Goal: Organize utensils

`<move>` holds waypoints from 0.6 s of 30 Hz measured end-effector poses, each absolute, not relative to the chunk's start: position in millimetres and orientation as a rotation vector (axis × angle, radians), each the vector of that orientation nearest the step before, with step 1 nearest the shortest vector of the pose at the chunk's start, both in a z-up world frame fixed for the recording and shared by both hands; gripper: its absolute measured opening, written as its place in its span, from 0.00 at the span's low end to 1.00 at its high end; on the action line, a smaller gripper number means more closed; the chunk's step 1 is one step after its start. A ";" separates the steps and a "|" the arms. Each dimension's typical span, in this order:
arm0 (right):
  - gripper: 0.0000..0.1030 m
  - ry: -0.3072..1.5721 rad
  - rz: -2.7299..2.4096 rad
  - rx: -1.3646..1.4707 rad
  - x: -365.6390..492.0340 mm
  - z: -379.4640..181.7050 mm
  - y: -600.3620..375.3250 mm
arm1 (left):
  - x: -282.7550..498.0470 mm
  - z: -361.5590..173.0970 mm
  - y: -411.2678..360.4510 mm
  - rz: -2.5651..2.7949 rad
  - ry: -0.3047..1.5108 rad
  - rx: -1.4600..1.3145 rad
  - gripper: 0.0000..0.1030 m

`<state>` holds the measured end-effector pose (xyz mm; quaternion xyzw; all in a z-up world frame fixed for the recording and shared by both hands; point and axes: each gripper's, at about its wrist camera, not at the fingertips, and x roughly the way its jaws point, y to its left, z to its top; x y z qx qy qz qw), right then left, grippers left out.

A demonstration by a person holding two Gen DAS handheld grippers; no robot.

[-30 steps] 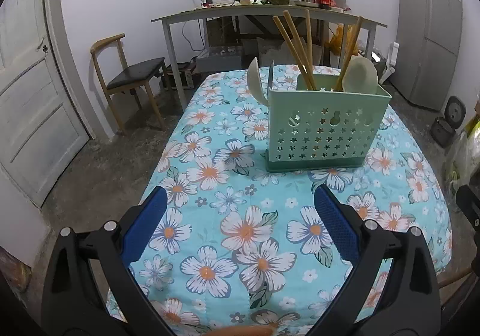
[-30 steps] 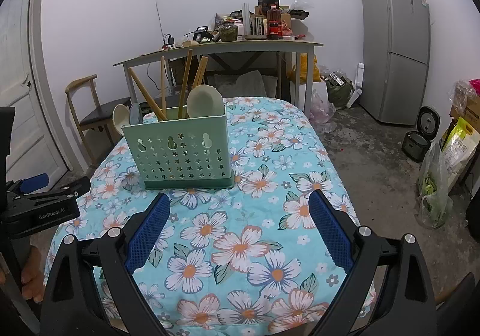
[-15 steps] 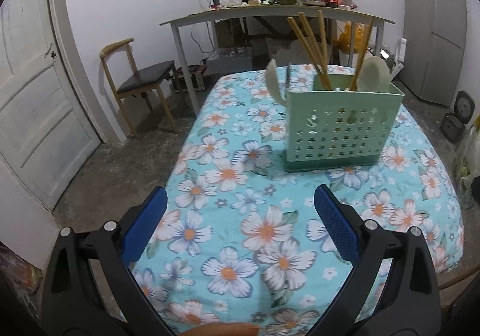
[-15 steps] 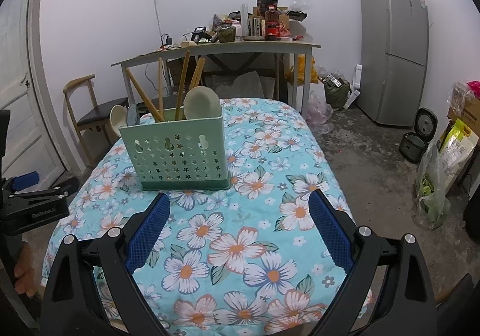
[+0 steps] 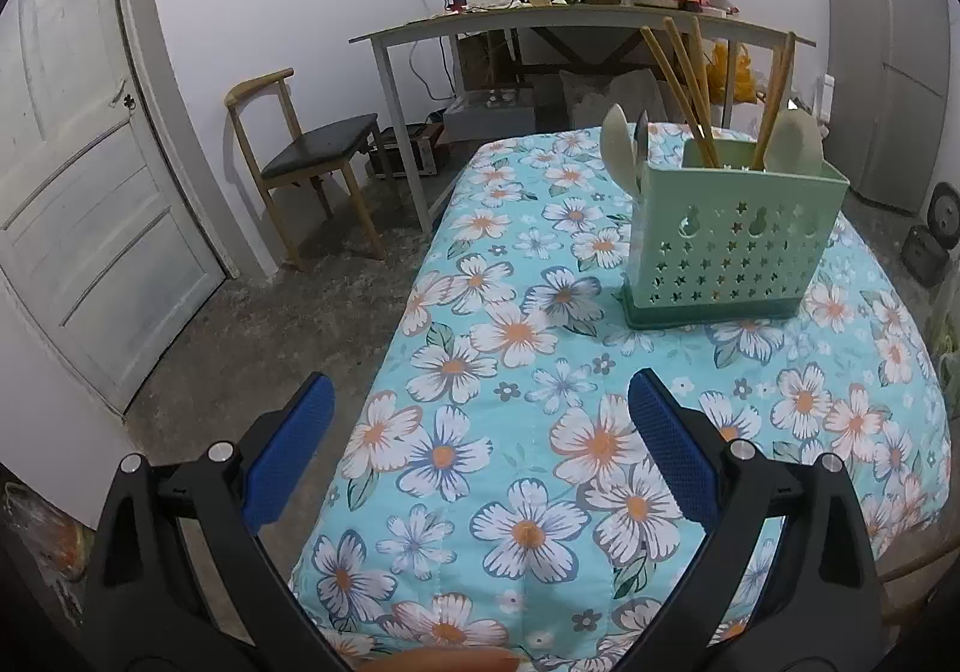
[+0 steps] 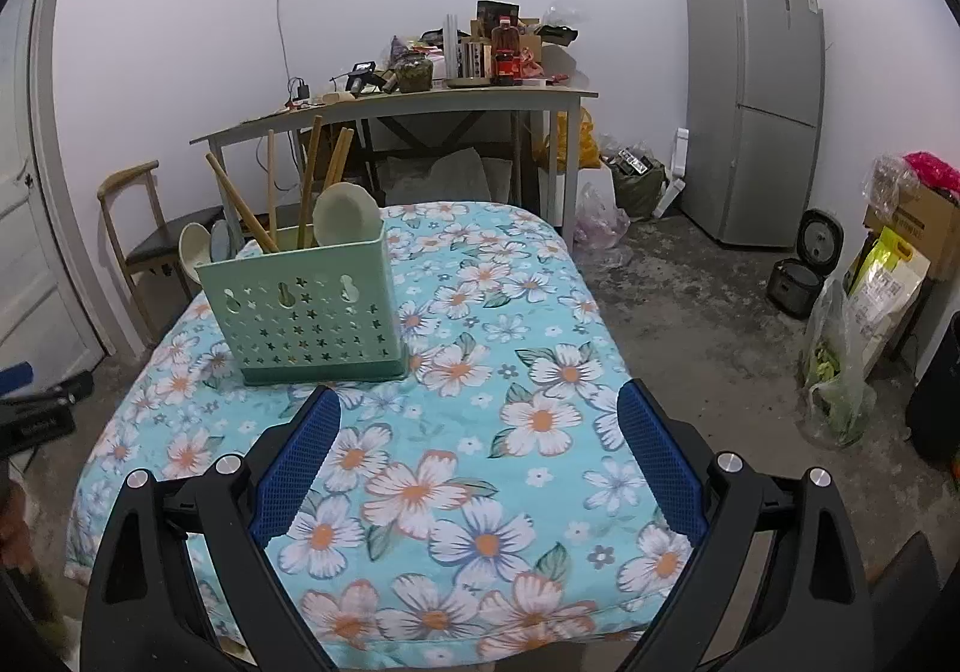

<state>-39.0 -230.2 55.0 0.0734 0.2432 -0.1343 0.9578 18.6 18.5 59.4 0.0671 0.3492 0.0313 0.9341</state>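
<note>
Utensil caddy (image 6: 306,306) upright, well ahead-left of empty right hand-held gripper (image 6: 477,414).

Plain white walls (image 6: 180,42) and a rough grey concrete floor (image 6: 690,312). A white panelled door (image 5: 78,204) stands at left, a wooden chair (image 5: 306,162) with a dark seat beside it. A cluttered grey table (image 6: 420,102) lines the far wall. A tall silver fridge (image 6: 753,96) fills the right corner, bags (image 6: 840,372) and boxes (image 6: 918,222) nearby. A floral turquoise cloth (image 6: 480,372) covers the tabletop
</note>
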 end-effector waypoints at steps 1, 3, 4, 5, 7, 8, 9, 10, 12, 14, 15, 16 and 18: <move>0.88 0.492 -0.274 0.136 -40.6 54.9 -231.0 | 18.6 60.3 19.5 0.064 0.711 0.134 0.92; 0.88 0.490 -0.268 0.113 -43.4 55.1 -232.3 | 18.5 61.3 19.8 0.062 0.706 0.128 0.92; 0.88 0.488 -0.261 0.097 -45.5 55.5 -232.8 | 18.4 61.4 19.1 0.060 0.706 0.128 0.92; 0.88 0.486 -0.254 0.082 -47.2 55.8 -233.1 | 18.2 61.5 18.3 0.058 0.705 0.128 0.92; 0.88 0.487 -0.252 0.051 -49.9 55.8 -232.7 | 16.3 61.7 16.7 0.052 0.703 0.125 0.92; 0.88 0.489 -0.252 0.037 -51.1 55.6 -232.6 | 15.3 61.6 16.0 0.049 0.702 0.123 0.92; 0.88 0.491 -0.251 0.027 -52.3 55.4 -232.6 | 14.5 61.2 15.2 0.046 0.701 0.122 0.92; 0.88 0.490 -0.253 0.022 -54.5 54.7 -233.4 | 13.2 61.0 14.0 0.041 0.701 0.120 0.92; 0.88 0.490 -0.250 0.032 -57.0 53.9 -236.2 | 11.6 60.7 11.7 0.033 0.701 0.122 0.92; 0.88 0.489 -0.249 0.043 -59.4 52.9 -238.5 | 10.4 60.3 9.2 0.028 0.700 0.126 0.92; 0.88 0.488 -0.249 0.047 -60.2 52.7 -239.3 | 9.9 60.3 7.8 0.026 0.700 0.129 0.92; 0.88 0.486 -0.248 0.052 -61.4 52.7 -240.7 | 9.7 60.0 7.3 0.024 0.700 0.131 0.92; 0.88 0.483 -0.246 0.058 -62.0 52.9 -241.8 | 9.4 59.8 6.0 0.020 0.701 0.132 0.92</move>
